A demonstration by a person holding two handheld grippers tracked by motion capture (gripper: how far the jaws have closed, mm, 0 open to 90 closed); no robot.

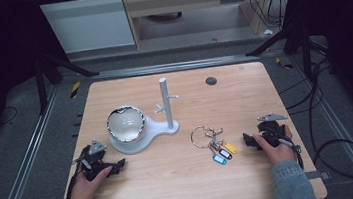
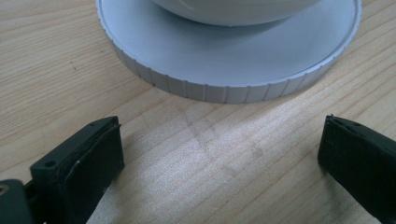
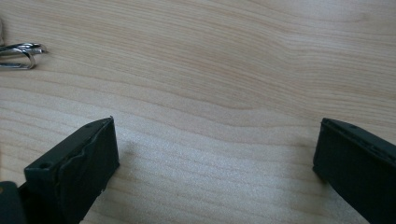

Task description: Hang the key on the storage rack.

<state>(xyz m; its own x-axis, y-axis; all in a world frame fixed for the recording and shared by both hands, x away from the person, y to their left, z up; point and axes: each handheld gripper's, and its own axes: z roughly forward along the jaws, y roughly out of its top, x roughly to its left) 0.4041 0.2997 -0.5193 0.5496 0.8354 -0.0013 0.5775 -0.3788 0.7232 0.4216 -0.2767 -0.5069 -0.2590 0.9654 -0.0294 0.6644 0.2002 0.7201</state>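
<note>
Two grippers rest on the table (image 1: 244,96), jaws spread and empty: left gripper (image 1: 120,164) just beside the stand's round base (image 2: 233,70), right gripper (image 1: 246,139) near one key ring (image 1: 201,136) carrying three tags (image 1: 225,152). One bowl (image 1: 125,125) sits on the base; one pegged post (image 1: 166,103) rises behind.

- Pale grey plastic stand (image 1: 140,133) with ribbed round base, upright on the wooden table left of centre; slim pegged post (image 1: 166,103) rising at its right.
- Shiny silver bowl (image 1: 125,124) seated on that base.
- Metal key ring with coloured tags (image 1: 214,143), lying flat right of the stand, apart from it.
</note>
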